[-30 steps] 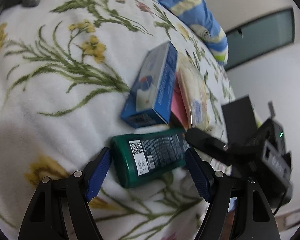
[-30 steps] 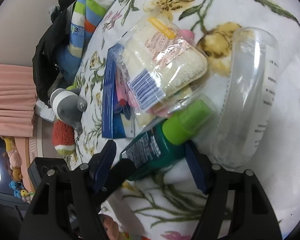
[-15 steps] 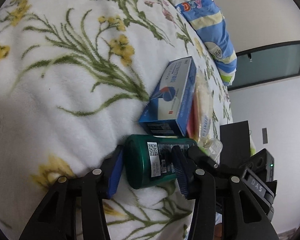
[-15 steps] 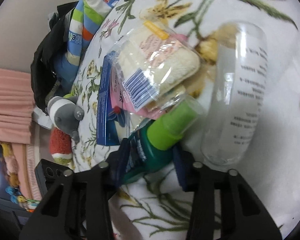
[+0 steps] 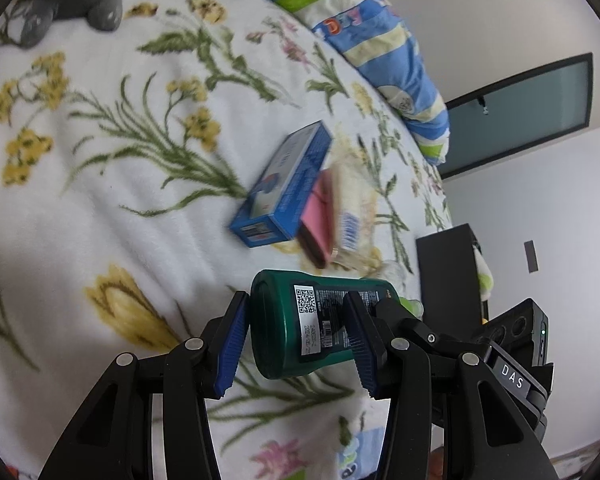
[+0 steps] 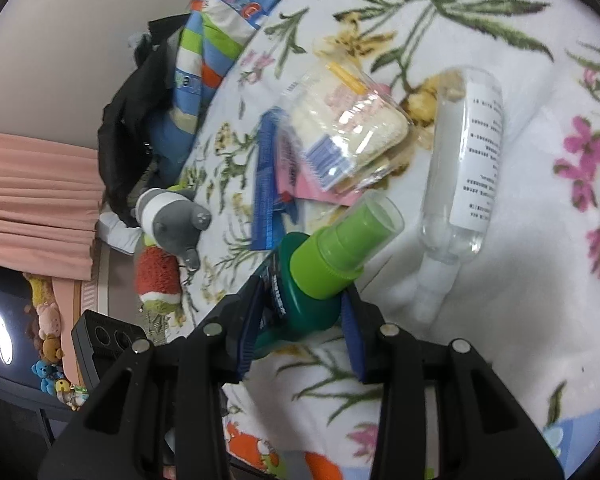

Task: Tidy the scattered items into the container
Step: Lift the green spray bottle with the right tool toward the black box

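Note:
A dark green bottle [image 5: 300, 328] with a light green cap [image 6: 340, 240] is held above the floral blanket by both grippers. My left gripper [image 5: 296, 344] is shut on its base end. My right gripper [image 6: 300, 320] is shut on its shoulder just below the cap. A blue box [image 5: 284, 192], a pink packet [image 5: 320, 216] and a clear bag of cotton swabs [image 6: 348, 136] lie together on the blanket beyond. A clear bottle [image 6: 464, 168] lies to the right of them. No container is in view.
The floral blanket [image 5: 100, 208] covers the bed. A grey plush toy [image 6: 172, 220] and a striped pillow [image 5: 380, 40] lie at the far side. A black box [image 5: 448, 264] stands off the bed edge.
Both grippers closed on the green bottle from opposite ends and lifted it off the blanket, away from the other items.

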The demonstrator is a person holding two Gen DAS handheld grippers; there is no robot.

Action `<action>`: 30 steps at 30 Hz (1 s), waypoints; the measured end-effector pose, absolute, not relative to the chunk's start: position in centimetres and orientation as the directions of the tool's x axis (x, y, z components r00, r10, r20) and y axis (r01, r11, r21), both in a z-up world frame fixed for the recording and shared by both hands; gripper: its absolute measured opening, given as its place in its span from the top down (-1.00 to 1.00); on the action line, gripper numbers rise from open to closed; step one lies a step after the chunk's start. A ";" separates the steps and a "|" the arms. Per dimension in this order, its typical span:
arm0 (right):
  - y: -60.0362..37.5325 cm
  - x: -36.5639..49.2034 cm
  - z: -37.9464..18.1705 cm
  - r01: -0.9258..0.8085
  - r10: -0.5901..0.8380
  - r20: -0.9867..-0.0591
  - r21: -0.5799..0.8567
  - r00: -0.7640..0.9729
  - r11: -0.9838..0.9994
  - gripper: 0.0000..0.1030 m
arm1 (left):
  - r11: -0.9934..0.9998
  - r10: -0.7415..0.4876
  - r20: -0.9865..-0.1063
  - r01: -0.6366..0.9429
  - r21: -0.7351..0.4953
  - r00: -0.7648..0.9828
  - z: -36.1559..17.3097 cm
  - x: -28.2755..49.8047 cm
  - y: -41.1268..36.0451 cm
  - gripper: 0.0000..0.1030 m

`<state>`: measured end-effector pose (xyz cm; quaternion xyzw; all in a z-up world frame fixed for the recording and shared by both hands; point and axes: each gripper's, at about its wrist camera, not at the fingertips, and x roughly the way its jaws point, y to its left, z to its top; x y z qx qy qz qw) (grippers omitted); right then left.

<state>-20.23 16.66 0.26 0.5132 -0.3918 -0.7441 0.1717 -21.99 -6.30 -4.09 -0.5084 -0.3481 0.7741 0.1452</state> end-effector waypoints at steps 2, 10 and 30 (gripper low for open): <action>16.8 -19.6 1.4 -0.132 -0.660 -0.620 0.763 -0.425 -0.633 0.27 | -0.718 0.577 -0.681 0.118 -0.686 -0.452 -3.0 -21.5 -6.2 0.06; 16.9 -16.8 5.8 -0.065 -0.673 -0.579 0.778 -0.460 -0.625 0.27 | -0.726 0.564 -0.654 0.075 -0.683 -0.504 1.5 -18.9 -6.2 0.06; 19.2 -10.6 15.0 0.062 -0.686 -0.471 0.799 -0.555 -0.598 0.23 | -0.755 0.547 -0.589 -0.048 -0.654 -0.595 11.8 -13.2 -3.8 0.06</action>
